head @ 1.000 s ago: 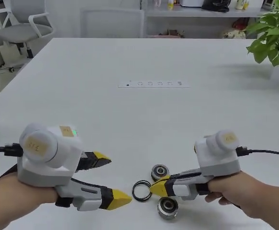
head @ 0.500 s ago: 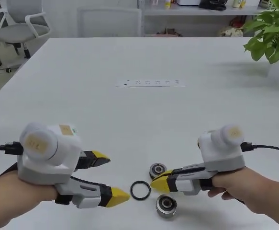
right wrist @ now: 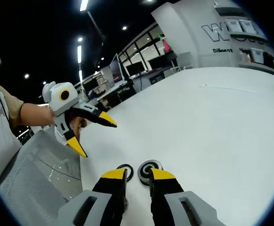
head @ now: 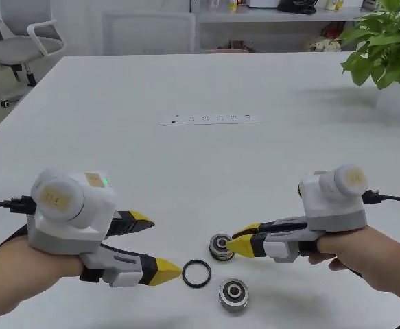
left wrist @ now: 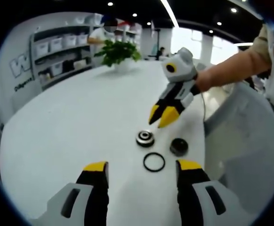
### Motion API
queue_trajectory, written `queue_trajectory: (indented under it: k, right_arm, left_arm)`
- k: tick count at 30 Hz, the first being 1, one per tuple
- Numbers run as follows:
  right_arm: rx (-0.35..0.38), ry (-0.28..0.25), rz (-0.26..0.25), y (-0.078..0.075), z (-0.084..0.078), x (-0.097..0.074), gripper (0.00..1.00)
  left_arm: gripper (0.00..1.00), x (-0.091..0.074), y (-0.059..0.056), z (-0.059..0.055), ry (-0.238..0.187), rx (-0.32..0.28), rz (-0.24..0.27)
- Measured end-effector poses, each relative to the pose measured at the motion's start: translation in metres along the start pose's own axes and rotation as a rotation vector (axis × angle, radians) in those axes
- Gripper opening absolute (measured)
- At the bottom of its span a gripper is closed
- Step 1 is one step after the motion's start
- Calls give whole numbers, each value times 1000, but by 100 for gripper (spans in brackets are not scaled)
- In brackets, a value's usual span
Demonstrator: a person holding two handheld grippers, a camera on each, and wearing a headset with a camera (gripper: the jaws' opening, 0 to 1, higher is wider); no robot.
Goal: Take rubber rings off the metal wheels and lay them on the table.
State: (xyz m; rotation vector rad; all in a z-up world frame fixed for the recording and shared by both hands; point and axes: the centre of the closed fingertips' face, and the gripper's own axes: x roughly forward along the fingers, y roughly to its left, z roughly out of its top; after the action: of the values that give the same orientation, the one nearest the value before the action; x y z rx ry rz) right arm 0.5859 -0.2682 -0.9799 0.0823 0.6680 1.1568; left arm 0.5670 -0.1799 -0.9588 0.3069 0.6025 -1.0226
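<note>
Where the white table (head: 117,137) runs bare towards us, we list the following.

Item 1: left gripper (head: 160,247), held in a hand at the near left. Its yellow-tipped jaws stand wide apart and grip nothing. In the left gripper view the jaws frame the loose ring without touching it.

Item 2: right gripper (head: 241,238), held in a hand at the near right and pointing left. Its jaws are parted by a narrow gap only and hold nothing. Its tips sit just beside the first wheel; we cannot tell whether they touch it.

Item 3: black rubber ring (head: 186,274), lying flat and loose on the table, just beyond the lower left jaw tip and apart from both wheels.

Item 4: metal wheel (head: 221,247), lying flat just right of the ring, with a bright hub inside a dark rim.

Item 5: second metal wheel (head: 233,294), lying flat nearer to us, close to the ring and the first wheel but touching neither. We cannot tell whether either wheel's dark rim is rubber.

Item 6: socket strip (head: 210,119), set flush at mid-table, well apart from the work.

Item 7: potted plant (head: 381,48), at the far right; office chair (head: 21,41), beyond the far left corner.
</note>
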Motion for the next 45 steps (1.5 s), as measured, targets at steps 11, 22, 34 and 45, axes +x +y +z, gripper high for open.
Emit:
queue_trajectory:
  k: [11,22,34,45]
  right_arm:
    - [-60,18,-46,-15,-7,-2,24]
    - [-124,64,-45,-16,-23,5,24]
    - [-151,76,-51,-20,-29,12,20]
    - [-209,84,-63,-22,-31,18,16]
  left_arm:
    - [54,21,6,6,5,4,-2]
    - [51,45,4,12,9,5,-21]
    - [44,67,0,12,30,9,-40]
    - [37,82,-6,15,39,26,-65]
